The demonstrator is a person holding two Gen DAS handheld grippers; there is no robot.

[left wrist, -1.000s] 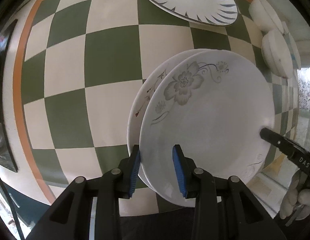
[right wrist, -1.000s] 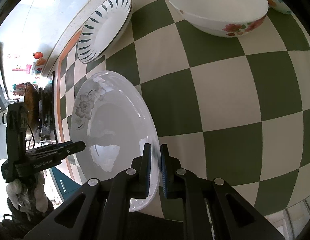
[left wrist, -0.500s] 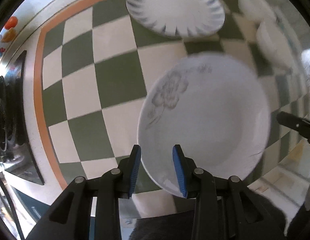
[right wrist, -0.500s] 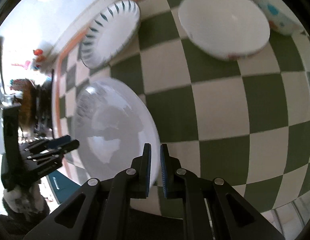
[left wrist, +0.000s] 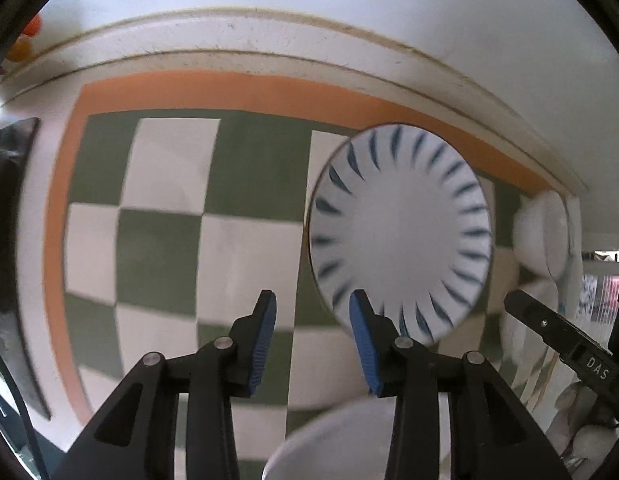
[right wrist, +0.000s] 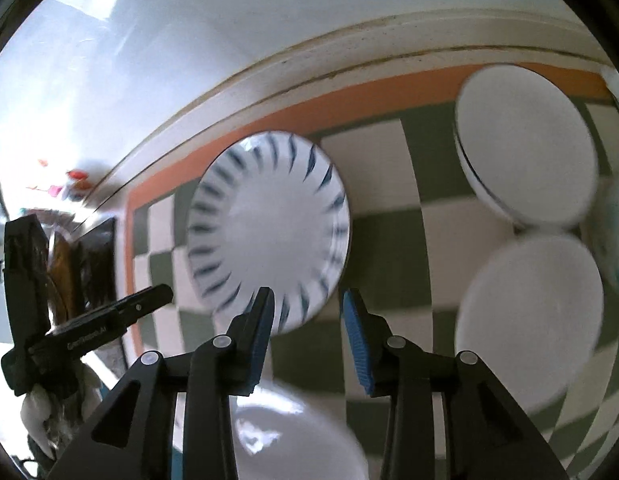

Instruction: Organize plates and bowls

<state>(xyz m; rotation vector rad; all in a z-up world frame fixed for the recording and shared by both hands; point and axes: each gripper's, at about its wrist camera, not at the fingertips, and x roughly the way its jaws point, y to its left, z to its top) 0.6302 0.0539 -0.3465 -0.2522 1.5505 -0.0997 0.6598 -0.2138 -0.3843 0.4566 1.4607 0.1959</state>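
Both grippers have been carried away from the flowered plates that were gripped a second ago, and the blue-striped plate (left wrist: 401, 236), formerly at the far edge of each view, now fills the middle. That striped plate is taken as the landmark.

Just in front of its near rim, the left gripper (left wrist: 311, 340) is seen with its blue pads spread and opening, nothing between them; the right pad overlaps the plate's near edge in the picture, but contact cannot be confirmed. The right gripper (right wrist: 307, 336) is likewise held just short of the near rim of the striped plate (right wrist: 269, 232), its jaws parting, with only checked cloth between the pads.

Writing is limited to the tools: "DAS" can be read on the black finger of the right gripper where it enters the left wrist view to the right of the plate. Pale lettering on the left gripper's finger, seen in the right wrist view left of the plate, is too blurred to read.

One white plate (left wrist: 349, 444), nearer the camera than the striped one, is cut off by the lower frame edge and half hidden by the gripper body; whether another plate lies under it cannot be told. The same dish (right wrist: 281, 440) shows as a glossy blur in the right wrist view.

To the right of the striped plate, two white bowls are counted: a far bowl (right wrist: 529, 152) and a near bowl (right wrist: 529, 332), both smeared by motion. A gloved hand (right wrist: 39, 416) is partly visible at the lower left. All dishes rest on one checked tablecloth (left wrist: 165, 240) with an orange border.
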